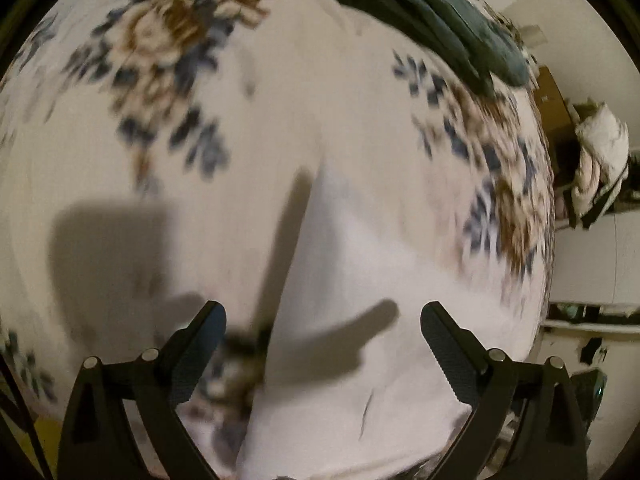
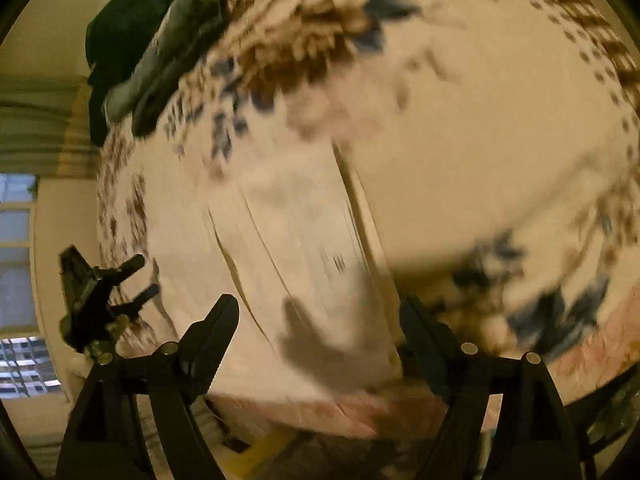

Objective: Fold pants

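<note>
- In the left wrist view, a dark blocky shadow lay at the far left on the floral bedspread, which covered the bed under everything.
- The left gripper hung released above the bed, its two black fingers spread wide with only air and cloth below between them.
- The white pants lay flat on the bedspread directly beneath that gripper, a long straight edge running up and away from near its left finger; the gripper's shadow crossed the cloth.
- Further right and toward the top, a dark green garment lay heaped at the far edge of the bed, well apart from the pants.
- At the right rim, past the bed's edge, stood a brown box and a bundle of pale cloth; blur hid finer detail.
- In the right wrist view, a window showed at the far left, and the other gripper appeared small beside it, at the edge of the bed.
- The same green garment sat at upper left of that view.
- The right gripper was likewise released, fingers apart, nothing pinched.
- The pants lay folded into a long white band below and between its fingers, near the bed's near edge, with bare floral bedspread to the right.
</note>
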### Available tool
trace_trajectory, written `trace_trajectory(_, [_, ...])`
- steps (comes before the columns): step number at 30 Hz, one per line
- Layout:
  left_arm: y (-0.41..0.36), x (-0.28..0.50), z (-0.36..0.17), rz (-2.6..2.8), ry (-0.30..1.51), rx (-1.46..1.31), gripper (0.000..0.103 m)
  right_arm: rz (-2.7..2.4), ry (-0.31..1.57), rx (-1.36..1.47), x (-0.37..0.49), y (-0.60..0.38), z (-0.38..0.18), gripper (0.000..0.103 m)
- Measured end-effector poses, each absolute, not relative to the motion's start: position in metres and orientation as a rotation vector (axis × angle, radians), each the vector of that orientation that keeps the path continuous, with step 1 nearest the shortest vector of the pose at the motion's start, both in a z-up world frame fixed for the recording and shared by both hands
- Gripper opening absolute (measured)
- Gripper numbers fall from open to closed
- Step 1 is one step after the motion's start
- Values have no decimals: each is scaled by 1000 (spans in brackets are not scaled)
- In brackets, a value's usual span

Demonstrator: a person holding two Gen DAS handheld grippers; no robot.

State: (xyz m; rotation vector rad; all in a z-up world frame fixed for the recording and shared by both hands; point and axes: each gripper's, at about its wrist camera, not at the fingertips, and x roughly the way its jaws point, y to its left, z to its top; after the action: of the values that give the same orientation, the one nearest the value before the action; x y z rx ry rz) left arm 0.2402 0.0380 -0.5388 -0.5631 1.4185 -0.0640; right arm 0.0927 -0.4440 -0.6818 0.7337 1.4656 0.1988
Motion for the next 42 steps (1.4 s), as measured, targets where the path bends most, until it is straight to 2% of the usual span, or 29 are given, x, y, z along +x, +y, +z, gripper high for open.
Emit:
trace_trajectory(4, [30,291,-564,-35,1511,-486,99,161,1513,832,137,-448,-706,85])
trace_trajectory(6, [24,302,-572,-42,1533,-418,95,160,1564,868,159,-443,-724,85])
trace_trajectory(7, [20,306,-573,-46,1532,-371,89,161,1590,875,164,-444,-735,85])
trace_trajectory(9, [16,306,-570,-63,1506,-303,58,151,1649,870,173,-440,-751,85])
trace_trajectory(10, [14,306,-569,-72,1493,-278,51,165,1652,872,175,-436,-754,84])
trace_trajectory(11, [11,304,-567,-92,1479,-257,37,186,1657,863,178,-435,-755,84])
trace_trajectory(12, [8,303,-567,-113,1469,-248,25,202,1646,845,176,-436,-754,75])
trace_trajectory(14, [3,300,-567,-122,1451,-201,19,212,1619,751,181,-428,-745,47])
trace_trajectory(15, [3,299,-568,-127,1447,-190,17,192,1614,697,180,-428,-741,22])
trace_trajectory(16, [0,300,-571,-124,1447,-188,16,179,1605,670,179,-428,-738,21])
trace_trajectory(18, [9,302,-577,-124,1462,-225,16,134,1610,630,178,-431,-738,19])
trace_trajectory(23, [18,305,-575,-111,1465,-295,16,168,1615,608,182,-432,-736,19])
trace_trajectory(24, [23,302,-572,-114,1461,-336,19,192,1616,588,182,-431,-732,23])
trace_trajectory(25, [28,300,-568,-114,1463,-387,22,203,1628,570,183,-429,-730,39])
trace_trajectory(27, [42,287,-560,-137,1455,-529,40,189,1641,540,180,-431,-727,61])
trace_trajectory(28, [48,276,-555,-153,1444,-591,46,206,1629,571,177,-435,-725,65])
trace_trajectory(29, [51,265,-554,-170,1443,-629,57,242,1618,624,173,-441,-725,67])
trace_trajectory(30, [53,256,-555,-177,1447,-656,60,268,1615,674,169,-444,-726,73])
trace_trajectory(32, [55,236,-564,-190,1466,-728,60,296,1634,716,160,-448,-733,76])
trace_trajectory(35, [45,215,-584,-215,1483,-792,71,354,1710,740,147,-438,-757,80])
trace_trajectory(37, [34,213,-595,-244,1490,-788,73,435,1748,778,138,-423,-778,83])
trace_trajectory(40, [30,212,-601,-284,1481,-773,79,481,1718,776,134,-413,-784,91])
trace_trajectory(42, [34,213,-604,-327,1473,-784,85,507,1714,770,133,-412,-782,91])
